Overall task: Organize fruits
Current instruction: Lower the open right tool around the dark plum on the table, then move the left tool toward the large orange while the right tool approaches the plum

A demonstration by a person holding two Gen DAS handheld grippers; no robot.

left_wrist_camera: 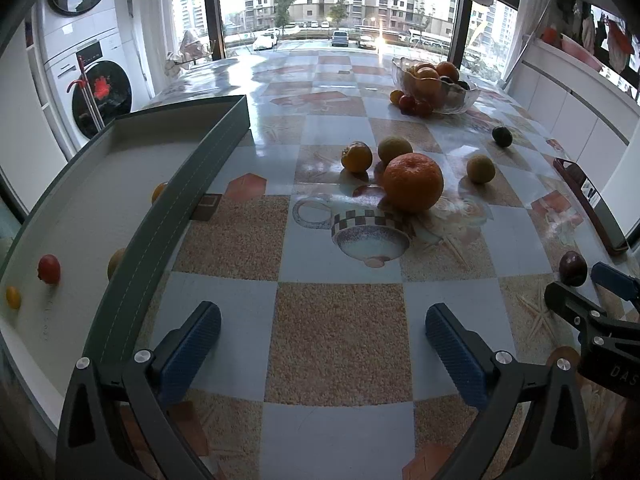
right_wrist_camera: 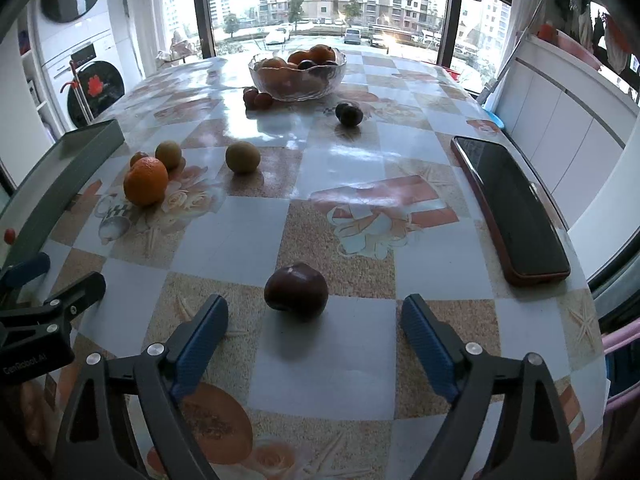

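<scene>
The right gripper has its jaws spread wide above the bench, with a dark red plum lying just ahead between them, untouched. A phone lies to the right.

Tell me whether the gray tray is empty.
Not empty. The gray tray holds a red fruit and other small fruits.
</scene>
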